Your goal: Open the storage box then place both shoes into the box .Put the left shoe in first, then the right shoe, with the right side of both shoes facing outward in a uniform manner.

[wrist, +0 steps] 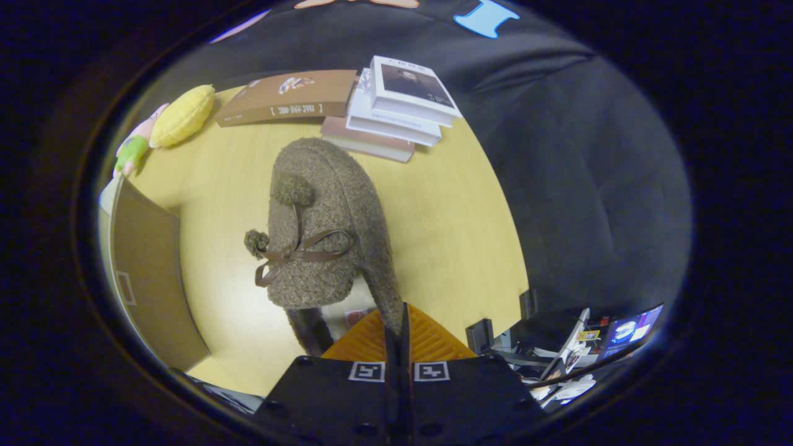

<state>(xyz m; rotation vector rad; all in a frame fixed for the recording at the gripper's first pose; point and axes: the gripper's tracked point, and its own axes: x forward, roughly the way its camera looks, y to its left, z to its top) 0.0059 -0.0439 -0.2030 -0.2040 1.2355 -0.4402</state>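
Pale wooden table [458,210] against black cloth wall [576,161], bearing books [396,105] and box [145,272]; gripper [396,328] fingers pinched shut on fuzzy brown shoe [328,217].

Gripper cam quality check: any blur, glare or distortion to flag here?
Gripper view: strong fisheye bend, table edge curves; fuzzy shoe sharp and evenly lit, no glare; books readable in focus; hand-held gripper fingers pinch the shoe's rim, close and slightly soft.

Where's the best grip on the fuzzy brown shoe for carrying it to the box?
The back collar, where the claw sits now: both fingers shut on that thin fuzzy edge of the brown shoe. Come from the heel end, along the shoe's length. The toe is bulky, with a bow and pompoms, too wide and loose to pinch.
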